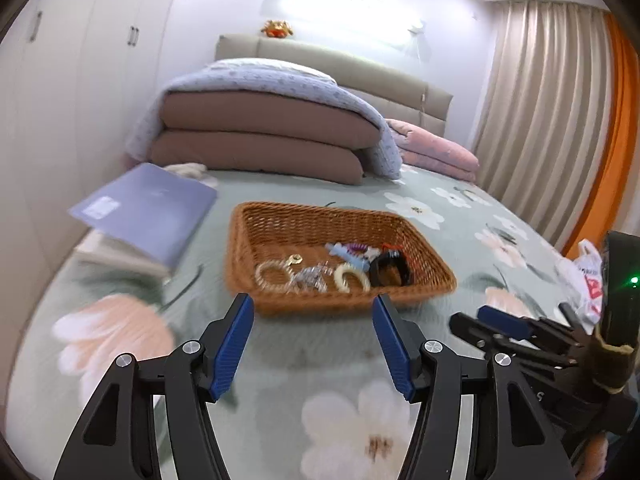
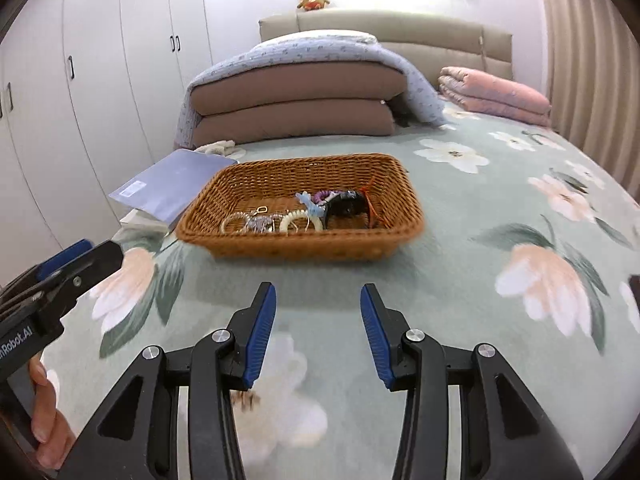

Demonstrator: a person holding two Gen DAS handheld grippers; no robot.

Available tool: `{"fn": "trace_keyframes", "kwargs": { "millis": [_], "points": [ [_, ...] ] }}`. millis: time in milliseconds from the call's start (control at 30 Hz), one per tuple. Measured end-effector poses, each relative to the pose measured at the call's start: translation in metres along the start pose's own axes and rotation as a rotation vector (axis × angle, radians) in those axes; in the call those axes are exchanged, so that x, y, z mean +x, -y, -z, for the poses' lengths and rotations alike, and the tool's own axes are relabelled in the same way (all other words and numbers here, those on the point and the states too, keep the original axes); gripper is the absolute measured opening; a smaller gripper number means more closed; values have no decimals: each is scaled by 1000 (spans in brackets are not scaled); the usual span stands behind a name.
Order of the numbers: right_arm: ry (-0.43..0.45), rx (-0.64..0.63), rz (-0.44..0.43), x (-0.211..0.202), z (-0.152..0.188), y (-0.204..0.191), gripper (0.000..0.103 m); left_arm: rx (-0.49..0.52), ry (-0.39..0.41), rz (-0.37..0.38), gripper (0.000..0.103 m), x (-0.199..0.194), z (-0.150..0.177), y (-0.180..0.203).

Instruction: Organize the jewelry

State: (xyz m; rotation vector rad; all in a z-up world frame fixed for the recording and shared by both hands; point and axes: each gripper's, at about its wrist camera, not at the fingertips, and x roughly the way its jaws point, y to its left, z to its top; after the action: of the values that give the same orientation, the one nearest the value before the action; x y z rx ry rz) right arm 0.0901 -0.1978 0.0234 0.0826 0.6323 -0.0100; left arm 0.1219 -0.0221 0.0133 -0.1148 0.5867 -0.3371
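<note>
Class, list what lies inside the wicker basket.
Basket holds a clear coil ring, cream ring, black band, blue clip. Anything beneath them is hidden.

A brown wicker basket [image 2: 224,220] is set on the bed, with bracelets [image 2: 296,222] and hair clips [image 2: 346,206] heaped at its near side.

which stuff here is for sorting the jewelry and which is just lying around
For the job: basket; cream ring; clear coil; black band; blue clip; left gripper; right gripper.

Lying about: folder; quilts; pink blanket; plastic bag; plush toy.
</note>
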Motion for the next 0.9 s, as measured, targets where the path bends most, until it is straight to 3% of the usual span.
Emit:
{"fn": "trace_keyframes", "kwargs": {
  "millis": [100, 300, 433, 900],
  "points": [
    [24, 14, 3, -25, 14, -3, 47, 16, 24, -71, 73, -35, 18, 7],
    [73, -13, 48, -63, 28, -16, 48, 106, 68, -154, 73, -81, 45, 25],
    [97, -21, 57, -81, 33, -20, 54, 127, 79, -167, 73, -101, 56, 31],
    [81, -16, 66, -85, 43, -20, 55, 114, 97, -161, 73, -120, 62, 38]
  ]
}}
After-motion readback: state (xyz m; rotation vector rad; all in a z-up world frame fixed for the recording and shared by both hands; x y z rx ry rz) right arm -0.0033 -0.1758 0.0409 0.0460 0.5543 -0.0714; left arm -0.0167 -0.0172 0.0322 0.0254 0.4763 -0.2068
